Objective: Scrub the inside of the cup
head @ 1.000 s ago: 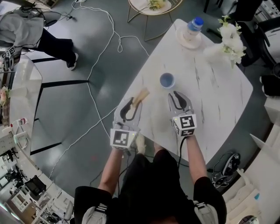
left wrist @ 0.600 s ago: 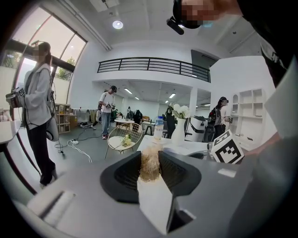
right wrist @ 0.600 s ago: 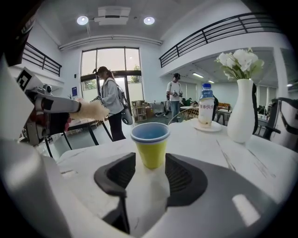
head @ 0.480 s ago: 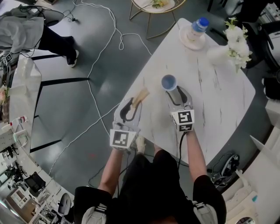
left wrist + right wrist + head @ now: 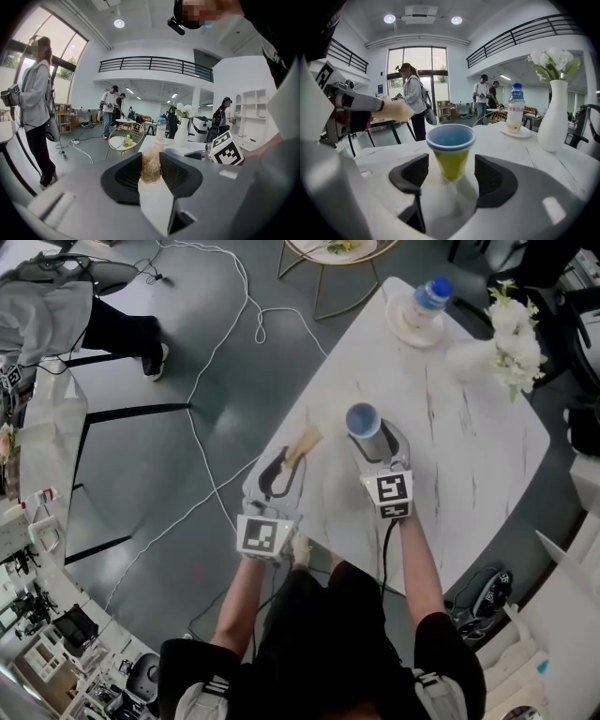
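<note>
On the white marbled tabletop, at its far edge, you have a bottle on a saucer, with a white vase of flowers to its right. The tabletop stands on a glossy grey floor with a white cable trailing across it. A round wire side table sits just beyond, and a person in a grey top stands well off to your left. The gripper views show a high, bright hall with a railed gallery and more people in the background.

The cup, blue inside and yellow-green outside, stands upright on the tabletop in front of you. Your right tool has just been opening its jaws. They now stand wide, one on each side of the cup, with a gap on both sides and neither pad touching it.

Your left tool has its jaws closed on a brush. The brush's tan bristled head pokes out past the fingertips, over the tabletop's left edge, apart from the cup.
</note>
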The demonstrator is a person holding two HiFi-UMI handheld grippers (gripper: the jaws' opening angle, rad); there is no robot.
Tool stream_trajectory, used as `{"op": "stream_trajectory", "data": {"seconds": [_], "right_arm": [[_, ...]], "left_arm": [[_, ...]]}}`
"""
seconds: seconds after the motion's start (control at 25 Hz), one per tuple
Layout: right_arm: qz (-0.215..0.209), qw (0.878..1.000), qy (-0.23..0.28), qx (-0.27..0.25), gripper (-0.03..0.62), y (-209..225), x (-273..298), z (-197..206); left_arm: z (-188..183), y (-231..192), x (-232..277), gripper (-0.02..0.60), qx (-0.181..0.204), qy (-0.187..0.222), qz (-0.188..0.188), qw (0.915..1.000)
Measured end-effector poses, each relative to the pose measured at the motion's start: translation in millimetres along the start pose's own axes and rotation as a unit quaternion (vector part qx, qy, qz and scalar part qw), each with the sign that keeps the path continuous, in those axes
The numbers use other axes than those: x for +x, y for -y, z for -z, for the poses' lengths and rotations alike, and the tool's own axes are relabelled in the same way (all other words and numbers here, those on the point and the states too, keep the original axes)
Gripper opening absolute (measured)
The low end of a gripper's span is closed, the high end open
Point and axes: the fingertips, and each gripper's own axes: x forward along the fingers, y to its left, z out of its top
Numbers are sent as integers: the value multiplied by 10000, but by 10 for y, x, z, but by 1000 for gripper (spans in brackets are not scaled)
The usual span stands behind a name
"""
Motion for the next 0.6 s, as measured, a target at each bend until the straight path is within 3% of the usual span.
{"op": "stream_trajectory", "data": {"seconds": [0.16,0.6], "right_arm": [[-34,10000,36,-33,311,-14,75,-31],[-109,9999,47,-21,314,14,227,-90]], "left_arm": [[92,-51,9,123,138,-71,-2,9999],[108,-128,62,123,22,-134,-62,9999]]}}
